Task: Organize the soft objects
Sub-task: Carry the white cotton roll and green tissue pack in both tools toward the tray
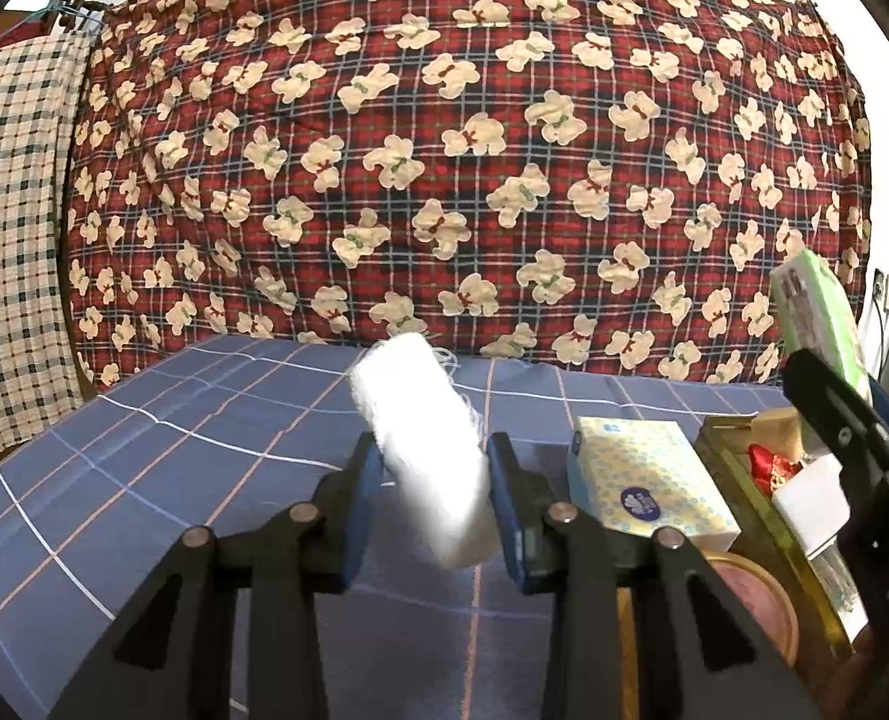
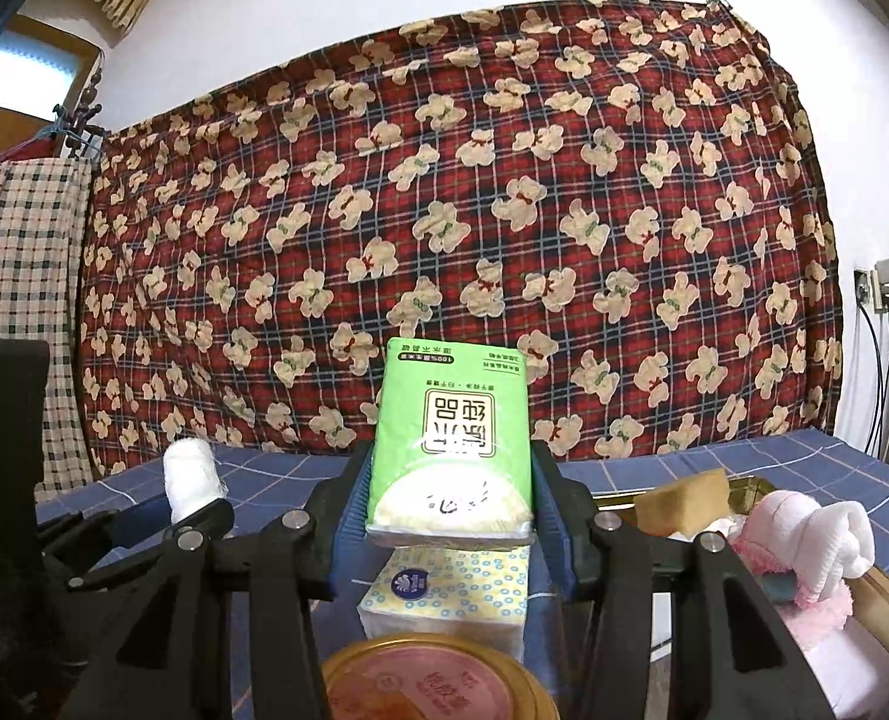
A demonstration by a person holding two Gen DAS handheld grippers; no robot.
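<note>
My left gripper (image 1: 432, 474) is shut on a white roll of gauze-like cloth (image 1: 420, 420), held tilted above the blue checked tablecloth (image 1: 174, 420). The same roll (image 2: 189, 477) shows at the left in the right wrist view, between the left gripper's fingers. My right gripper (image 2: 450, 498) is shut on a green tissue pack (image 2: 453, 444), held upright above a yellow-and-white tissue pack (image 2: 450, 597) lying on the cloth. In the left wrist view the green pack (image 1: 816, 312) is at the right edge, and the yellow pack (image 1: 642, 480) lies just right of my left gripper.
A gold-rimmed tray (image 2: 756, 489) at the right holds a tan sponge (image 2: 681, 501), pink and white rolled cloths (image 2: 804, 531) and red items (image 1: 771, 468). A round pink-lidded tin (image 2: 429, 681) sits at the near edge. A red bear-print blanket (image 1: 444, 150) hangs behind the table.
</note>
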